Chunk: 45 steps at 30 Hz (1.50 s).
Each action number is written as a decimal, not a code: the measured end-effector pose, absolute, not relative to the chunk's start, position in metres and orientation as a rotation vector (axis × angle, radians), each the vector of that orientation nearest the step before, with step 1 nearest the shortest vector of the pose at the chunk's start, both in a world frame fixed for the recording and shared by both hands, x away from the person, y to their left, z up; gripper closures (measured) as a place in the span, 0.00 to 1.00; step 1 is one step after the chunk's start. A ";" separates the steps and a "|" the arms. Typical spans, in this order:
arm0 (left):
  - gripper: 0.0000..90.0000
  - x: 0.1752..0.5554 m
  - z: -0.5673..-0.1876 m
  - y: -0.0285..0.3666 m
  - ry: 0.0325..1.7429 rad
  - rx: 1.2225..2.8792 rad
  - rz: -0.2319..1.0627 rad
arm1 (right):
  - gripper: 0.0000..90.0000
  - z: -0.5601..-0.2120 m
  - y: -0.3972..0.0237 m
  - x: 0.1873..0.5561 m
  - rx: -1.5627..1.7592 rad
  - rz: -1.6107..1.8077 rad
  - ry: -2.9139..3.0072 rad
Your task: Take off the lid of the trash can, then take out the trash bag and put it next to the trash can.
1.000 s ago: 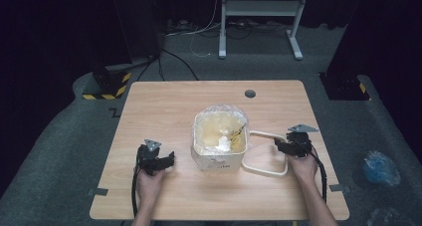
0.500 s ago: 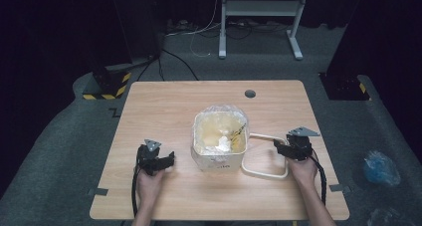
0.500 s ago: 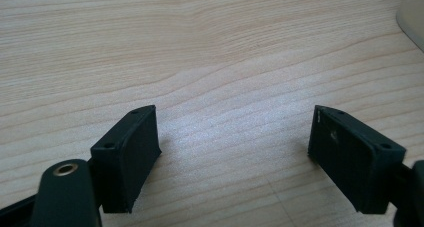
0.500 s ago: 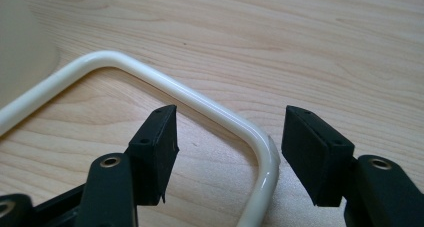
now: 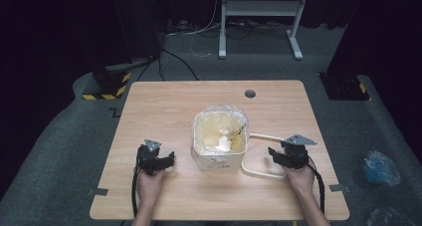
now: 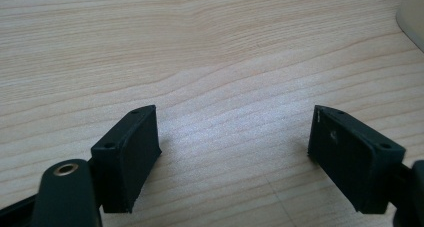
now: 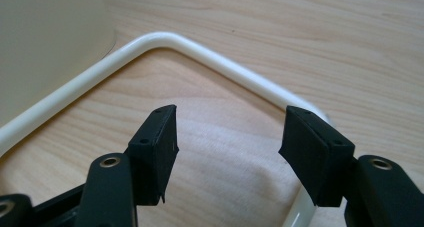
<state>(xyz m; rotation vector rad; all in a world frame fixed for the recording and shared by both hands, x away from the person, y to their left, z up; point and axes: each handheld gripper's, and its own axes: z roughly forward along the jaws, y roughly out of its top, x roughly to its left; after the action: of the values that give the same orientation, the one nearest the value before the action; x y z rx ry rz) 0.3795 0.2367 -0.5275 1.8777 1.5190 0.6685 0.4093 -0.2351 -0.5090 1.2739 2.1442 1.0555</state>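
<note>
High view: a cream plastic bucket (image 5: 219, 141) lined with a clear bag stands mid-desk (image 5: 164, 106), and its white bail handle (image 5: 259, 172) lies folded down flat on the wood to the bucket's right. The right gripper (image 5: 276, 155) is held just at the handle's far bend, jaws spread and nothing pinched. In the right gripper view the handle (image 7: 210, 57) is seen curving just ahead of the jaws, its lower run passing beside the right-hand jaw.

The left gripper (image 5: 168, 159) is parked on bare wood left of the bucket, close but apart from it, jaws released and empty; only wood grain is seen between them in the left gripper view.

Risks, as judged: the handle is thin, round and flat on the desk, so the jaws could scrape the wood or ride over it and close on air. A pinch on the curved corner could slip. With the bucket unbraced by the left gripper, a pull on the handle could drag or tip it and disturb the loose bag liner (image 5: 219, 114).
</note>
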 end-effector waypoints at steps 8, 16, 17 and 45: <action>0.23 0.379 -0.528 0.236 1.520 1.875 0.668 | 0.43 -0.519 -0.231 0.403 1.281 1.039 2.179; 0.23 0.378 -0.528 0.236 1.524 1.874 0.670 | 0.43 -0.524 -0.226 0.402 1.249 0.992 2.208; 0.23 0.378 -0.528 0.236 1.524 1.874 0.670 | 0.43 -0.524 -0.225 0.402 1.252 0.991 2.207; 0.17 0.380 -0.509 0.209 1.475 1.845 0.529 | 0.35 -0.507 -0.219 0.399 1.269 0.992 2.194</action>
<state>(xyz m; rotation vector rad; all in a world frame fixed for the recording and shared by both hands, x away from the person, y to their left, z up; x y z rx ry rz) 0.3797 0.2094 -0.5094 1.8452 1.4745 0.5286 0.3995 -0.2186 -0.5066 1.2693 2.1941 0.9922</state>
